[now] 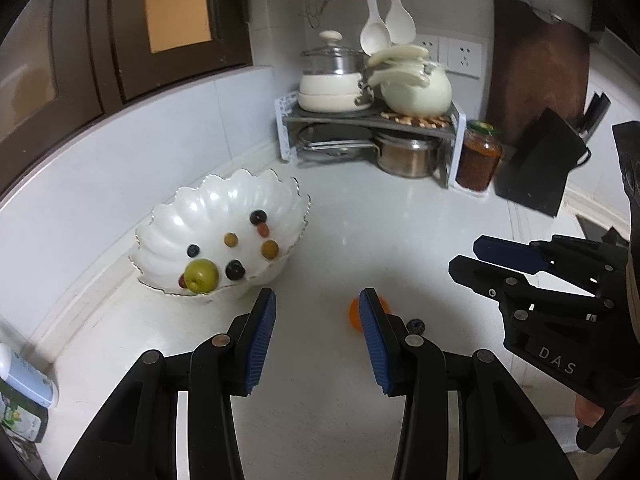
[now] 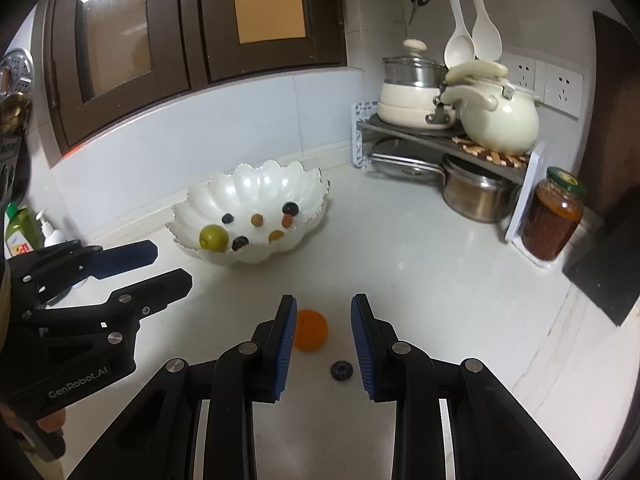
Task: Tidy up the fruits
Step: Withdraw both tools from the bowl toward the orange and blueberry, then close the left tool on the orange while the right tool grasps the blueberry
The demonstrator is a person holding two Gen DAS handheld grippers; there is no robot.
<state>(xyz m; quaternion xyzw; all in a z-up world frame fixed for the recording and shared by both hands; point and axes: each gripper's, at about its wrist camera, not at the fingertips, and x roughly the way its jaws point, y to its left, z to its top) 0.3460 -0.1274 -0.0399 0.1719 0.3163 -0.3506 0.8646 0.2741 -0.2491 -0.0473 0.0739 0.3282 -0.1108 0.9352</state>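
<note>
Orange fruit (image 2: pixel 311 330) is sitting between the right gripper (image 2: pixel 324 344)'s open jaws; centring before closing looks wise.

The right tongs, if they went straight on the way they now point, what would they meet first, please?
Most likely the orange fruit on the counter, just ahead between the open right tongs, nearer their left finger. The blueberry lies closer but lower; depth is unclear.

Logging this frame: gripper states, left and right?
Left gripper: open, holding nothing.
Right gripper: open, empty, orange fruit on the counter between its fingers.
</note>
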